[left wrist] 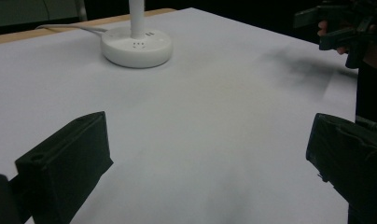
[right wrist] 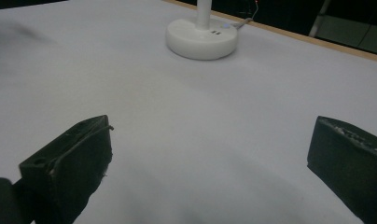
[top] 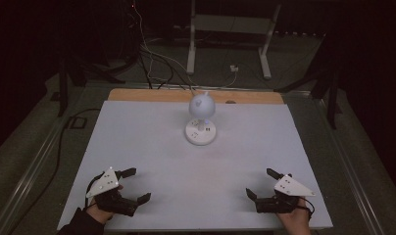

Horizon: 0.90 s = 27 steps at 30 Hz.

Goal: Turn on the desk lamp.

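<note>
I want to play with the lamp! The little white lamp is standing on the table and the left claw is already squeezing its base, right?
Not quite. The white lamp does stand on the table, but the left claw is open and far from its base, as the high view shows.

One white desk lamp (top: pixel 201 120) is standing on the table (top: pixel 137 147), and it is showing one round base (left wrist: pixel 136 46), one stem and one globe-shaped head. One white cable is running from the base toward the far edge. Two grippers are resting at the near side: one left gripper (top: pixel 137 185) and one right gripper (top: pixel 261 183), each showing two black jaws spread wide and one grey three-cornered plate.
</note>
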Motion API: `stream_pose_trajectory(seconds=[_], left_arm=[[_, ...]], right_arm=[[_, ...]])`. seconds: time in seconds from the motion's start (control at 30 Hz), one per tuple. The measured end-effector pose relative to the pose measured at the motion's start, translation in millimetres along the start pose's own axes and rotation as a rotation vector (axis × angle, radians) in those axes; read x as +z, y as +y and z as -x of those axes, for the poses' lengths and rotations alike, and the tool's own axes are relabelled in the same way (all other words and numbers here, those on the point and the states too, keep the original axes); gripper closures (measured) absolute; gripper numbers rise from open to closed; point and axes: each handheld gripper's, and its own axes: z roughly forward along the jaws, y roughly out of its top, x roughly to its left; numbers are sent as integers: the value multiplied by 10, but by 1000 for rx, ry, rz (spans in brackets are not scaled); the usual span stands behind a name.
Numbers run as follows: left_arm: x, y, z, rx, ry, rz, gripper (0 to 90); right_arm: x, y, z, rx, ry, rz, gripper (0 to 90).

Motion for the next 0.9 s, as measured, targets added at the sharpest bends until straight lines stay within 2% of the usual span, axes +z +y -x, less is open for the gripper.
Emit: stream_pose_trajectory(seconds=[0.5, 0.63, 0.8, 0.9], left_arm=[[-16, 0, -3, -5, -4, 6, 4], [-14, -1, -16, -16, 0, 10, 3], [-16, 1, -4, -4, -1, 4, 4], [-15, 1, -11, -11, 0, 8, 3]], right_arm=[[18, 18, 7, 20, 20, -16, 0], [18, 26, 3, 19, 12, -21, 0], [5, 53, 6, 34, 13, -18, 0], [8, 91, -15, 26, 7, -21, 0]])
